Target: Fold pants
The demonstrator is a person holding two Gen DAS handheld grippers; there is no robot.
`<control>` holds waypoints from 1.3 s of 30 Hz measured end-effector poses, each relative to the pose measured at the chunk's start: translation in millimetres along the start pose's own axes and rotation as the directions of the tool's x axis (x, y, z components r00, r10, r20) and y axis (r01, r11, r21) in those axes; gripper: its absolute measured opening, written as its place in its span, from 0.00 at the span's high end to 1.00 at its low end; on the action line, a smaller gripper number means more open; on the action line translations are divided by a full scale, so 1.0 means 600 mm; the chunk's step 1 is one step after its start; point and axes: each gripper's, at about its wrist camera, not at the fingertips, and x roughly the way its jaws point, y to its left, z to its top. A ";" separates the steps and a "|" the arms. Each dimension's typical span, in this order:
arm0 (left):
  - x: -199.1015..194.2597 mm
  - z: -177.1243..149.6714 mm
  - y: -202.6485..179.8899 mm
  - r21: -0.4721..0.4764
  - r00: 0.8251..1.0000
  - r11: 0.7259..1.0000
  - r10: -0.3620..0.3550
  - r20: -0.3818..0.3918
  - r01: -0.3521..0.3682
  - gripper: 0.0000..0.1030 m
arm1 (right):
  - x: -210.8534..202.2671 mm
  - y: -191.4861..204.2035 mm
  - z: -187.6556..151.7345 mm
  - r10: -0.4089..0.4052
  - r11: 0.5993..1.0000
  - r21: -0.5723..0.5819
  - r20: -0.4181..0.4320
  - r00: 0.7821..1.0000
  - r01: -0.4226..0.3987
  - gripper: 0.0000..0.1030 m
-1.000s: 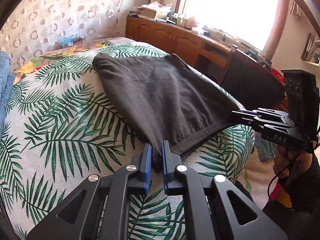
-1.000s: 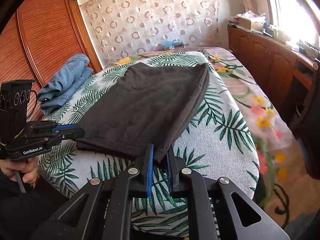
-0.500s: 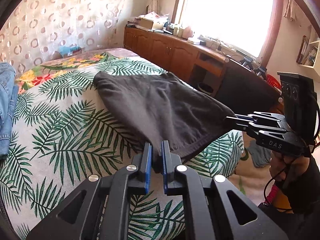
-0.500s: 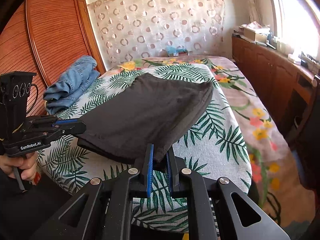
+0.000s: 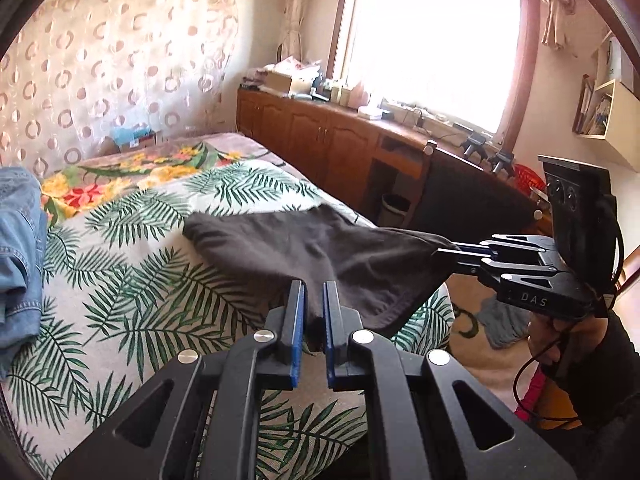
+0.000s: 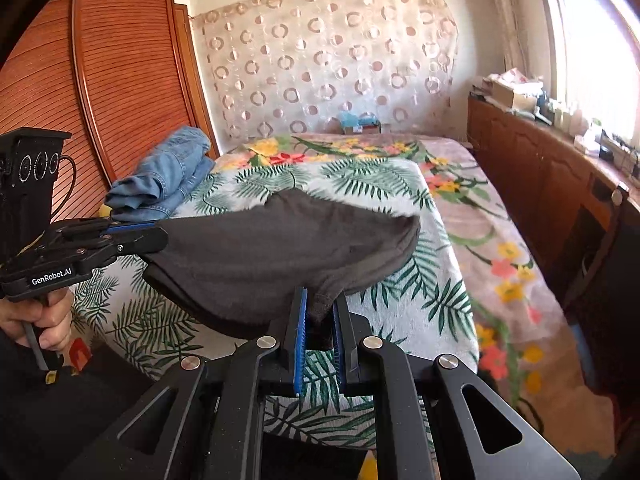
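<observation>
The dark grey soft-fabric pants hang over the palm-leaf-patterned bed, the far part resting on it; legs and waistband are hard to tell apart. Two grippers hold them: the left hand-held gripper, marked "GenRobot.AI", and the right hand-held gripper, marked "DAS", each clamped on a near corner. One heap of blue jeans lies beyond.

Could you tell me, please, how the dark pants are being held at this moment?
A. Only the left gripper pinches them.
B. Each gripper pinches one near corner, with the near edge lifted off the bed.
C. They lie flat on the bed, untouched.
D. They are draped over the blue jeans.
B: the left gripper and the right gripper each clamp a near corner of the dark pants, whose near edge hangs above the bed.
</observation>
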 end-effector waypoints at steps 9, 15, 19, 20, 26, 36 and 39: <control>0.049 -0.006 0.033 -0.025 0.998 0.999 0.034 -0.053 -0.036 0.92 | 0.052 -0.009 -0.002 -0.018 1.000 0.010 -0.009 1.000 0.018 0.89; 0.091 0.025 0.067 -0.041 0.996 0.998 0.047 -0.072 -0.050 0.93 | 0.102 -0.025 0.029 -0.055 0.998 0.011 -0.012 0.998 0.055 0.89; 0.119 0.049 0.082 -0.045 0.995 0.997 0.050 -0.089 -0.054 0.94 | 0.130 -0.038 0.055 -0.054 0.998 0.032 -0.004 0.999 0.054 0.90; 0.125 0.055 0.084 -0.038 0.994 0.997 0.059 -0.089 -0.063 0.94 | 0.137 -0.039 0.064 -0.057 0.998 0.030 0.000 0.998 0.057 0.90; 0.144 0.094 0.097 -0.027 0.992 0.996 0.088 -0.086 -0.091 0.95 | 0.175 -0.048 0.097 -0.082 0.997 0.015 0.013 0.997 0.081 0.90; 0.175 0.145 0.123 -0.006 0.986 0.991 0.134 -0.100 -0.135 0.95 | 0.231 -0.059 0.127 -0.093 0.995 0.021 0.001 0.996 0.093 0.90; 0.194 0.153 0.130 -0.004 0.983 0.989 0.145 -0.113 -0.146 0.95 | 0.249 -0.062 0.127 -0.106 0.994 0.022 -0.017 0.994 0.107 0.90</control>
